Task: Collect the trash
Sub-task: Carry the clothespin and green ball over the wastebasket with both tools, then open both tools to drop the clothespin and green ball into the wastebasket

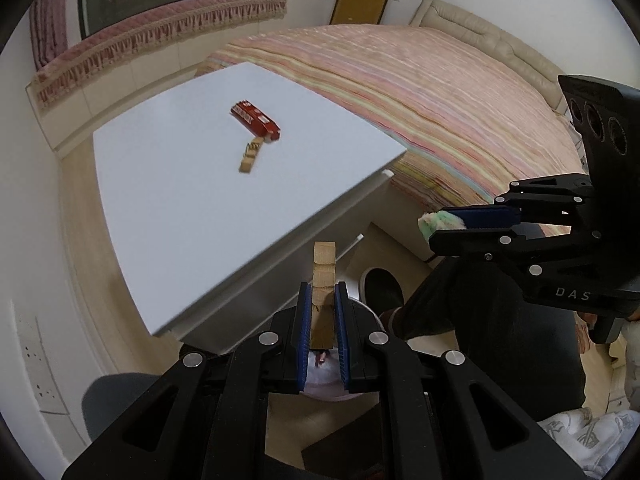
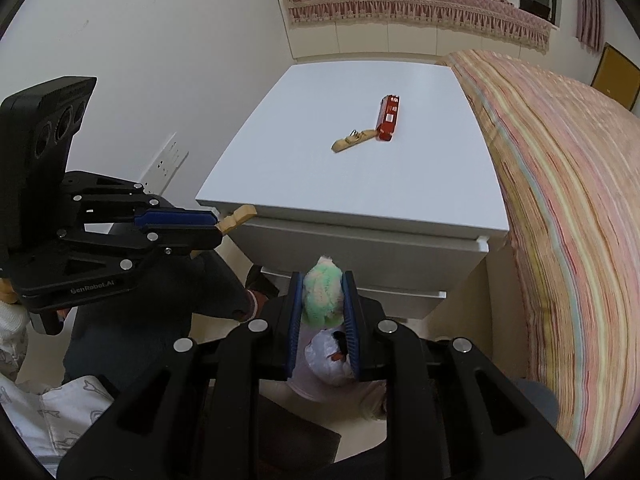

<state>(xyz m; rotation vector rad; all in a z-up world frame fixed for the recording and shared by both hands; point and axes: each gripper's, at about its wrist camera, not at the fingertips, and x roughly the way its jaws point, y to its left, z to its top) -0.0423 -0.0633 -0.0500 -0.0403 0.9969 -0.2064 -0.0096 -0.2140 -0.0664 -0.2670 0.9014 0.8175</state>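
My left gripper (image 1: 323,292) is shut on a wooden clothespin (image 1: 323,276), held in front of the white nightstand (image 1: 180,184); it also shows in the right wrist view (image 2: 216,222) with the clothespin (image 2: 239,218) sticking out. My right gripper (image 2: 323,292) is shut on a green-and-white crumpled wad (image 2: 322,294); it also shows in the left wrist view (image 1: 434,226) holding the wad (image 1: 434,223). On the nightstand lie a red wrapper (image 1: 256,119) (image 2: 388,117) and a second clothespin (image 1: 250,156) (image 2: 352,140) touching it. A bin with a white liner (image 2: 328,356) sits below both grippers.
A bed with a striped cover (image 1: 440,100) stands right of the nightstand. A fringed window seat (image 1: 160,32) runs along the far wall. The person's dark-clad legs (image 1: 460,312) are beside the bin. A wall socket (image 1: 36,364) is at the left.
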